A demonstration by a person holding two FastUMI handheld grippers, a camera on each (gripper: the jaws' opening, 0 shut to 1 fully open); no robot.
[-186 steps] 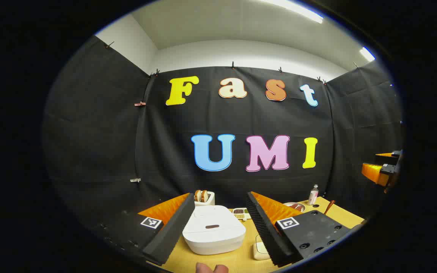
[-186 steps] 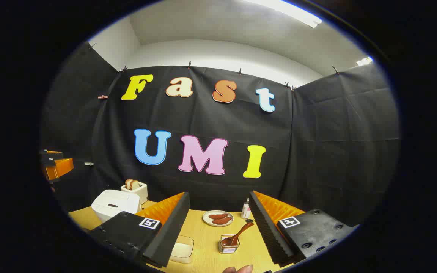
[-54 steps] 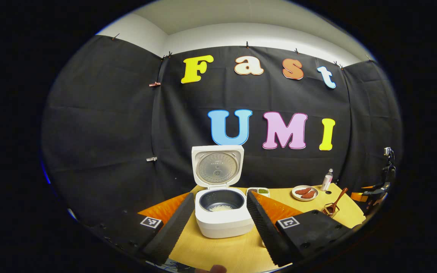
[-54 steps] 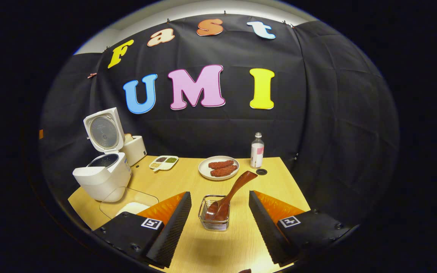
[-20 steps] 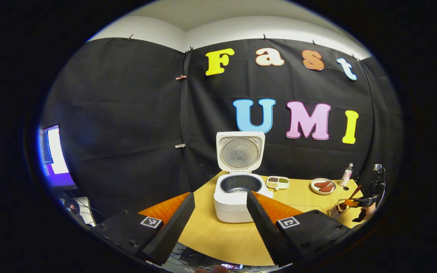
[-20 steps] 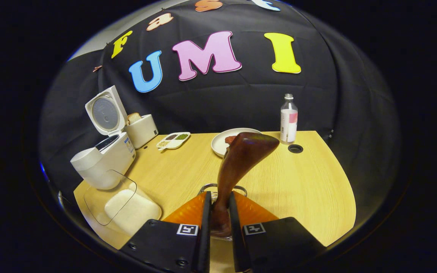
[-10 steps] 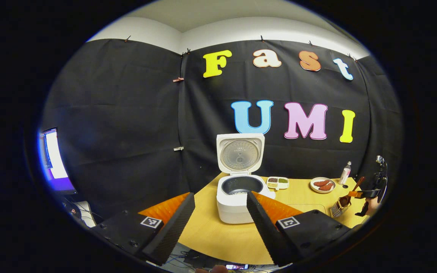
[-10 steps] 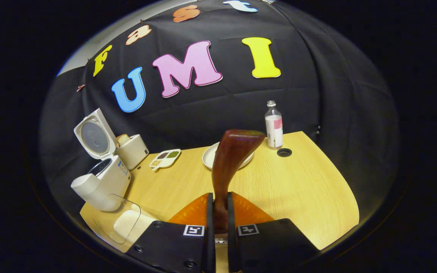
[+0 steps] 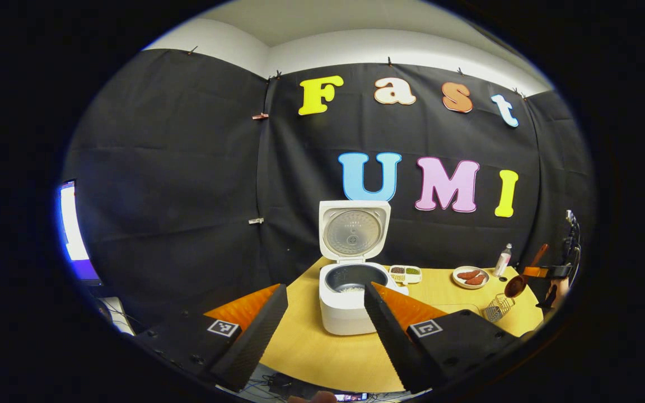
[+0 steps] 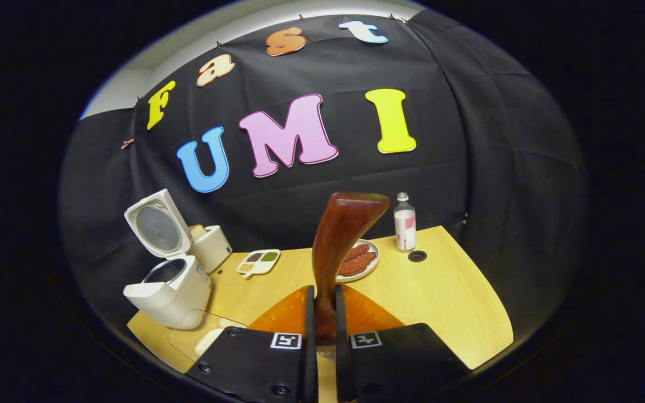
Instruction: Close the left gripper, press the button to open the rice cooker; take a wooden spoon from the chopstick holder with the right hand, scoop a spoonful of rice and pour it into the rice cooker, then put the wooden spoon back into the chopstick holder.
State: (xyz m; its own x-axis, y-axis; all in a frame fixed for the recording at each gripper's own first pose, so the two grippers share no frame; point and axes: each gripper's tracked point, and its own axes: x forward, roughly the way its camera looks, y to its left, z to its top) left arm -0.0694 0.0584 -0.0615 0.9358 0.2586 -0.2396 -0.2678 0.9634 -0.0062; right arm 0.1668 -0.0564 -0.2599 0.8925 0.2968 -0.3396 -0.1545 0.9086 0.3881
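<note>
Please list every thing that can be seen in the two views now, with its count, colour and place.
rice cooker: one, white, lid up, table's left part
toaster: one, cream, behind the cooker
sectioned dish: one, white, mid table
plate: one, white, holds reddish pieces
bottle: one, clear, far right
clear container: one, near edge
wire holder: one, metal, right part
wooden spoon: one, brown, lifted
table: one, light wood
left tongs: open, near the table's edge
right tongs: clamping the spoon's handle

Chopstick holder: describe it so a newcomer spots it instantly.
Start at the white rice cooker with its lid up on the wooden table. Go right, past the clear rice box, to the small wire basket: the one see-through metal mesh container, now empty.
</note>
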